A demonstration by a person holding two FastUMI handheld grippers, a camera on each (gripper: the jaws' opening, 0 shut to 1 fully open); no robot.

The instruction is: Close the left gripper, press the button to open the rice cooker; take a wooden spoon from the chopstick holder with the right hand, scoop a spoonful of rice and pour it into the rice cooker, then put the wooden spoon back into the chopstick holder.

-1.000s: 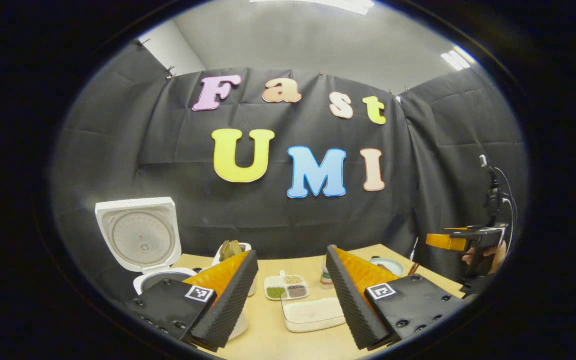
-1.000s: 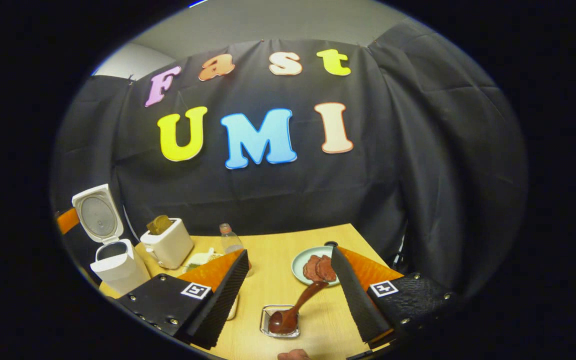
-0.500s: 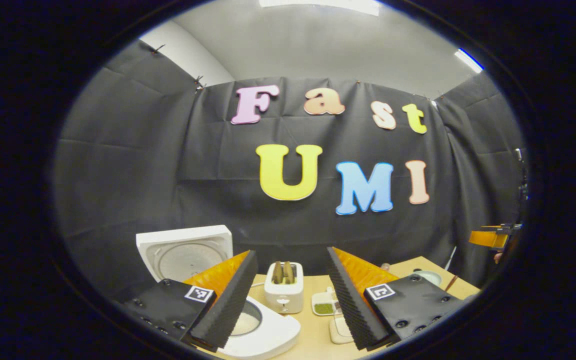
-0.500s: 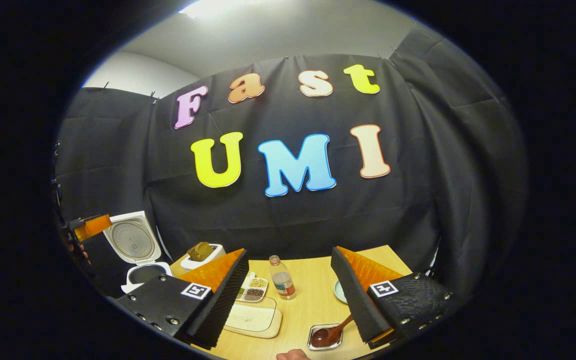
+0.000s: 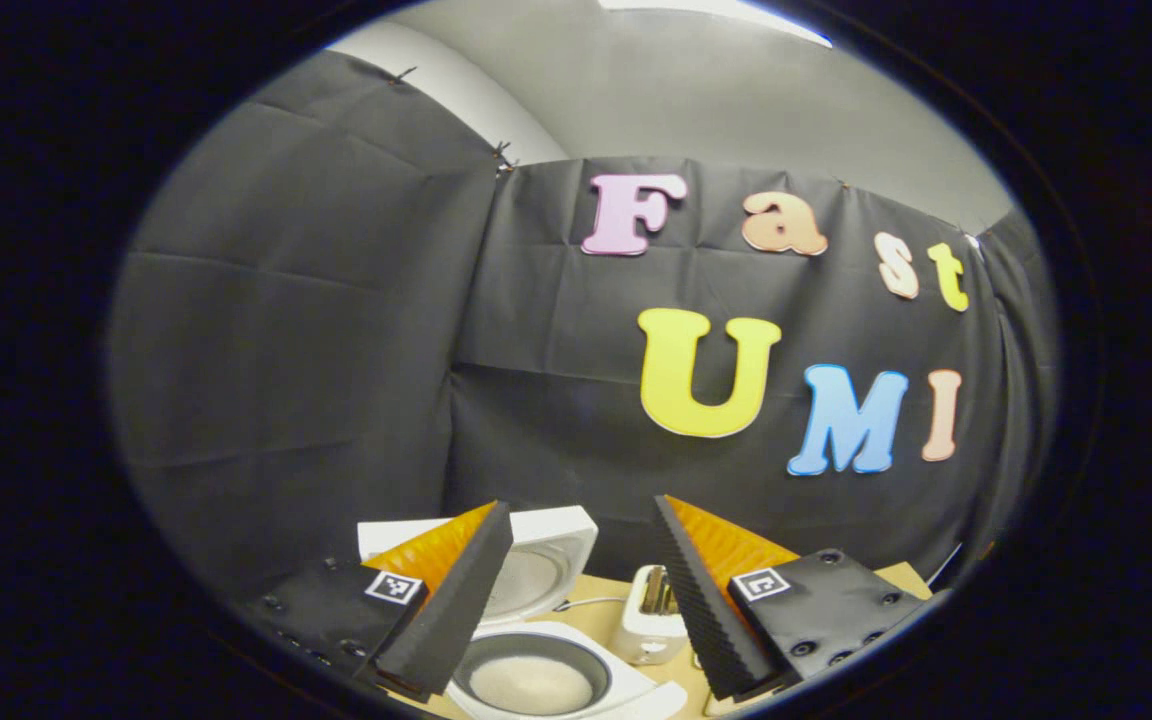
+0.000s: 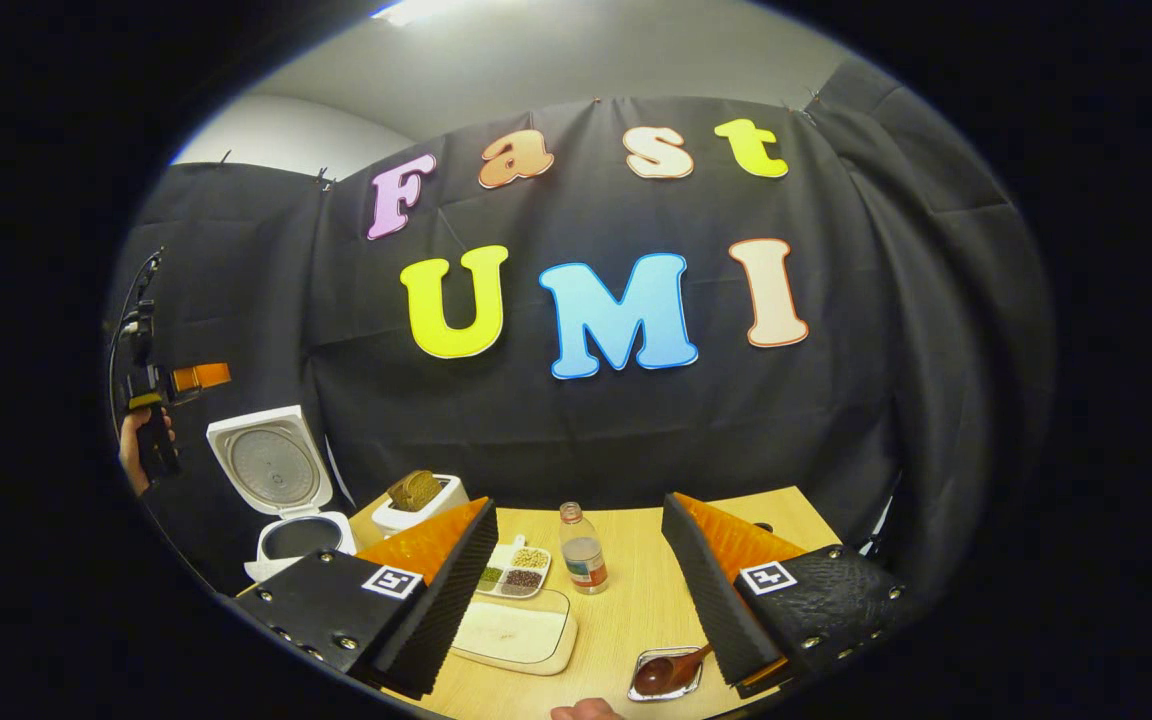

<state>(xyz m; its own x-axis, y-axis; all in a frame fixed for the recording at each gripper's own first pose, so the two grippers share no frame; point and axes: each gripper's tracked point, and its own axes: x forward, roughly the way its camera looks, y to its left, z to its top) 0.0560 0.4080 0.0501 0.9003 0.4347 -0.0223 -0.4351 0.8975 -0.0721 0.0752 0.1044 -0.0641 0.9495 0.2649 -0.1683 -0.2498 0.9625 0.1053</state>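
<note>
White rice cooker (image 5: 536,650) stands lid-up with rice inside, so both the left tool (image 5: 576,600) and right tool (image 6: 576,600) hang released, grasping nothing

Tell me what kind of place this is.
Probably a staged kitchen set in a recording booth: a wooden table draped round with black cloth, holding an open rice cooker, a toaster and a tray of grains.

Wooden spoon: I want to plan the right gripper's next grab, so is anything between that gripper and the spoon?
Nothing visible. The spoon lies in a small tray just ahead of the open right gripper, with bare table between; the bottle stands farther back.
</note>
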